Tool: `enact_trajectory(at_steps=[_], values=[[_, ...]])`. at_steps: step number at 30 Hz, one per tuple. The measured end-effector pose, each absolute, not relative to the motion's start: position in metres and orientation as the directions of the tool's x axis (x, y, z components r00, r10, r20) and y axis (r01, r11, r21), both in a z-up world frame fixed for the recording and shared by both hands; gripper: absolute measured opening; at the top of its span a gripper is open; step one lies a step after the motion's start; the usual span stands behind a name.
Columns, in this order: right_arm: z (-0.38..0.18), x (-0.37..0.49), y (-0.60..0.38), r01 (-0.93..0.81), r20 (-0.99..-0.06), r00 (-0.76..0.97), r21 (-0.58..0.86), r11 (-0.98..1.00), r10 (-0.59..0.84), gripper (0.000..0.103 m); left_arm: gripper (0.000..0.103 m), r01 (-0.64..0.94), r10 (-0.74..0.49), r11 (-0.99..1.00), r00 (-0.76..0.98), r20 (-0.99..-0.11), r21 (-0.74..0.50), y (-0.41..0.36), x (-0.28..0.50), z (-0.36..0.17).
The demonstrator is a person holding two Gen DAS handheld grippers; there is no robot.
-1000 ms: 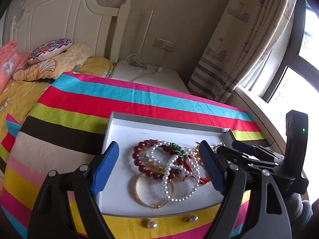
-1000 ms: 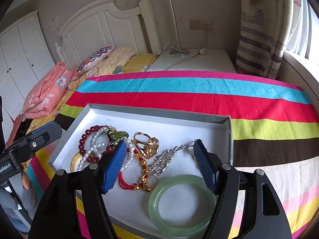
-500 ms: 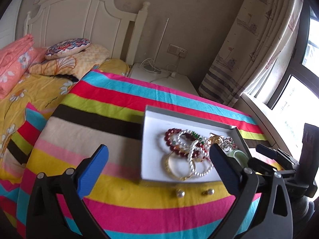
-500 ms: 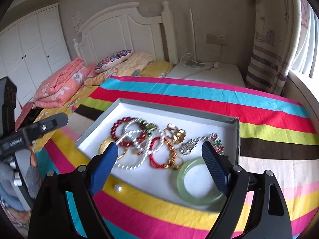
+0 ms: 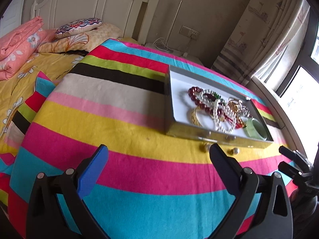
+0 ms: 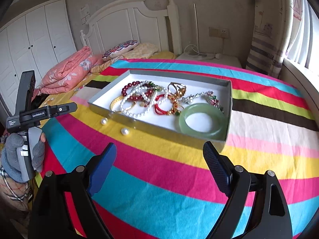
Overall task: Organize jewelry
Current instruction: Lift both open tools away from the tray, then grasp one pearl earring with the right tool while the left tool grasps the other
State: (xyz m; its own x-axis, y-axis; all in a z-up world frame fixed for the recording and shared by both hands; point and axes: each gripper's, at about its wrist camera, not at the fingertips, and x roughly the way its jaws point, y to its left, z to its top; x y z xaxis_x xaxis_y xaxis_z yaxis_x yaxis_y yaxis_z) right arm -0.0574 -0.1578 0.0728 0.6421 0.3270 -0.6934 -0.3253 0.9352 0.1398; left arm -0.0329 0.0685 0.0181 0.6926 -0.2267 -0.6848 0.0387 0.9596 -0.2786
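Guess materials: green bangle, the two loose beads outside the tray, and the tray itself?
Green bangle: probably jade or glass, translucent and glossy.
Loose beads: likely pearl or imitation, white with a sheen.
Tray: looks like grey cardboard with a matte white floor.

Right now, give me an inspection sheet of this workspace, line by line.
Surface: striped blanket spread over the bed.
Job's things: grey tray holds a green bangle, pearl bracelet, dark red bead bracelet, gold bangle, and tangled smaller pieces.
Clutter: two loose pearls on the blanket, outside the tray's near wall.
Grippers: left claw open, empty; right claw open, empty.
Cables: white cord on the nightstand.
Surroundings: headboard, wardrobe, pillows, folded pink quilt, curtain.
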Motion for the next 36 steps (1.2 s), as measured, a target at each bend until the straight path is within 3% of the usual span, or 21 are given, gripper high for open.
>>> enact_trajectory(at_steps=[12, 14, 16, 19, 30, 36], values=[[0.058, -0.048, -0.103, -0.443, -0.755, 0.563, 0.069, 0.894, 0.337, 0.082, 0.100, 0.053, -0.280, 0.943, 0.665, -0.693, -0.330, 0.069, -0.026, 0.011], [0.056, -0.042, -0.092, -0.455, -0.772, 0.547, 0.049, 0.889, 0.323, 0.065, 0.100, 0.059, -0.283, 0.942, 0.667, -0.689, -0.330, 0.068, -0.027, 0.011], [0.052, -0.035, -0.081, -0.471, -0.786, 0.532, 0.036, 0.882, 0.316, 0.055, 0.100, 0.060, -0.288, 0.940, 0.667, -0.688, -0.335, 0.069, -0.026, 0.011], [0.046, -0.024, -0.068, -0.481, -0.800, 0.518, 0.021, 0.877, 0.303, 0.046, 0.100, 0.059, -0.296, 0.936, 0.670, -0.681, -0.348, 0.071, -0.027, 0.011], [0.038, -0.004, -0.051, -0.532, -0.819, 0.487, -0.002, 0.847, 0.304, 0.040, 0.100, 0.089, -0.322, 0.930, 0.665, -0.674, -0.357, 0.070, -0.028, 0.011], [0.037, -0.008, -0.046, -0.553, -0.815, 0.491, -0.018, 0.833, 0.308, 0.026, 0.100, 0.093, -0.324, 0.931, 0.659, -0.679, -0.354, 0.069, -0.027, 0.010]])
